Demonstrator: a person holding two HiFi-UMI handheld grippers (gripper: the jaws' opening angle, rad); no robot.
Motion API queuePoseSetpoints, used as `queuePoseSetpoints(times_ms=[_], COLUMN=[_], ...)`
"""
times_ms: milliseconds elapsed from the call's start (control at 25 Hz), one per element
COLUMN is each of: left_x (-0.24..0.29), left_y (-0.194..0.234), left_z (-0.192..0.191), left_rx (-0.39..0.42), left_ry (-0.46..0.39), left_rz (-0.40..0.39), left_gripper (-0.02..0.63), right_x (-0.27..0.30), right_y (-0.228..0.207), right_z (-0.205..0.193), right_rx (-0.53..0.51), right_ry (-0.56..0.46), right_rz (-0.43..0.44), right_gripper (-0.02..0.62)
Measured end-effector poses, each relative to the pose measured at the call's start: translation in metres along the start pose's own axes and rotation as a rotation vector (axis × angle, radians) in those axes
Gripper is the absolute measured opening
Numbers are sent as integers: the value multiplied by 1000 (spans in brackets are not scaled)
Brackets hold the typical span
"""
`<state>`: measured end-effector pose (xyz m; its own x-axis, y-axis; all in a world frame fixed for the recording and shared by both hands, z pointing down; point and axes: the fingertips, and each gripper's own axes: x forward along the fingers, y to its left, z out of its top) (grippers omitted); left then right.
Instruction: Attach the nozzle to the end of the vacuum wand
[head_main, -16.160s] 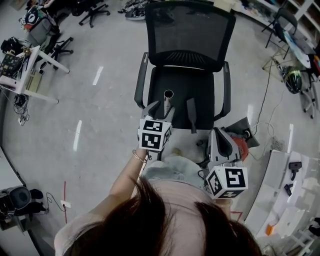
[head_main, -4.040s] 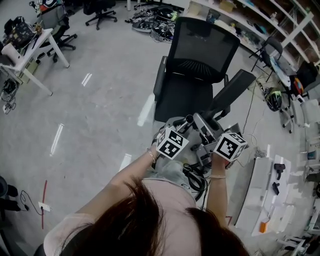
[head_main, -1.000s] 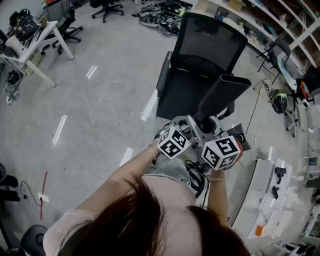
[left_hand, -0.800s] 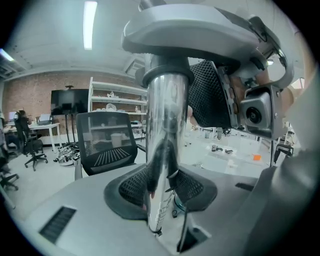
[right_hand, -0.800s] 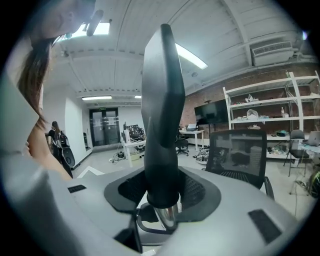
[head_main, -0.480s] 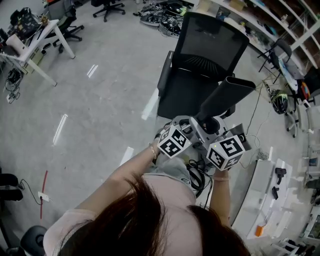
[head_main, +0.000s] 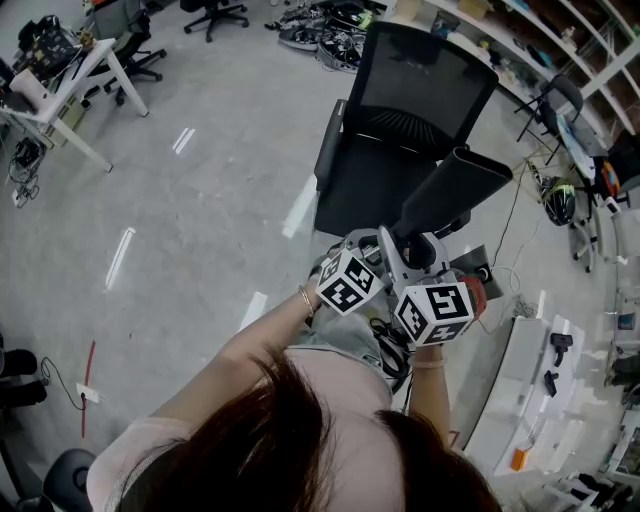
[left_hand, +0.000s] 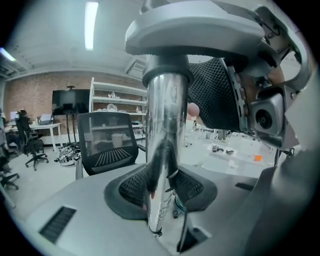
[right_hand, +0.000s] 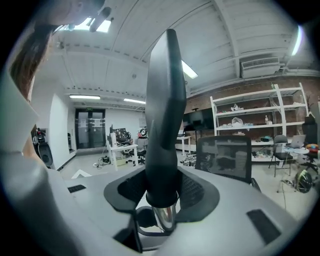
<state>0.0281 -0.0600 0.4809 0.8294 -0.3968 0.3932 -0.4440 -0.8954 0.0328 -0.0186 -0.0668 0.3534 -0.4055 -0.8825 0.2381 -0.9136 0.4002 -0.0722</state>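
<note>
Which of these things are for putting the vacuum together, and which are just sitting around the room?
For the job:
- shiny metal vacuum wand, clamped in the left gripper
- dark grey plastic nozzle, clamped in the right gripper

Just lying about:
- black mesh office chair
- white desk

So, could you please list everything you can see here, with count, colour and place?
Wand: one, silver, in the left gripper.
Nozzle: one, dark grey, meeting the wand's end, in the right gripper.
Chair: one close by, black, beyond the grippers.
Desk: one, white, far left.
Shelves: one run, white, right-hand wall.
Left gripper: one, grey, shut on the wand.
Right gripper: one, grey, shut on the nozzle.
Arms: two, bare, bottom centre.
</note>
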Motion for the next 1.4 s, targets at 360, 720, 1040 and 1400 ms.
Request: queuePoseSetpoints(times_ms=[360, 720, 1040, 1400], left_x=[-3, -1, -2, -6], left_y=[-2, 8, 8, 15], left_z=[0, -1, -1, -3], left_rx=[0, 3, -5, 0], left_ry=[-7, -2, -10, -1], left_rz=[-48, -4, -25, 7], left_gripper=[153, 152, 152, 152], right_x=[-3, 4, 3, 8], right_y=[10, 1, 8, 13], right_z=[-3, -1, -1, -1], right_rx=[-20, 2, 21, -47], right_ry=[127, 37, 107, 193], right_rz=[207, -29, 159, 156], right_gripper=[176, 179, 179, 181])
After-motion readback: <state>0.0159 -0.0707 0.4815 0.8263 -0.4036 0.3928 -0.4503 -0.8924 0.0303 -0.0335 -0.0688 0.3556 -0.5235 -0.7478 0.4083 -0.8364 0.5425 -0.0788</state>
